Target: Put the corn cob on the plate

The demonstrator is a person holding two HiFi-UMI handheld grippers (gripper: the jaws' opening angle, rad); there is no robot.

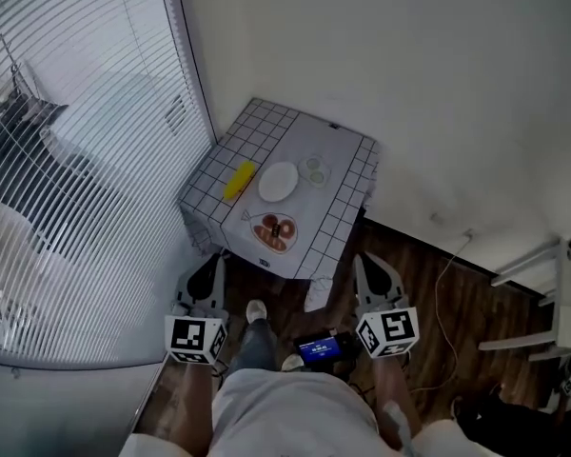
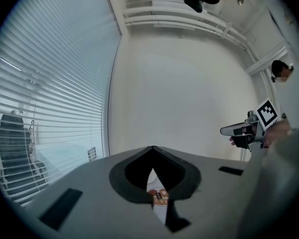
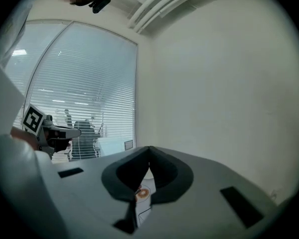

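A yellow corn cob (image 1: 238, 180) lies on the left side of a small table (image 1: 347, 193) covered with a checked cloth. Just to its right sits an empty white plate (image 1: 278, 181). Both grippers are held low in front of the table, well short of it. My left gripper (image 1: 212, 263) is shut with nothing in it, and so is my right gripper (image 1: 364, 259). In the left gripper view the jaws (image 2: 152, 149) meet at a point, with the right gripper (image 2: 239, 130) off to the side. The right gripper view shows the same closed jaws (image 3: 149, 149).
A plate of brown food (image 1: 274, 231) sits at the table's near edge, and a small dish with pale slices (image 1: 314, 169) at the far side. Window blinds (image 1: 76, 160) stand left, a white wall behind. A cable (image 1: 443, 284) lies on the wooden floor; white furniture (image 1: 561, 303) stands right.
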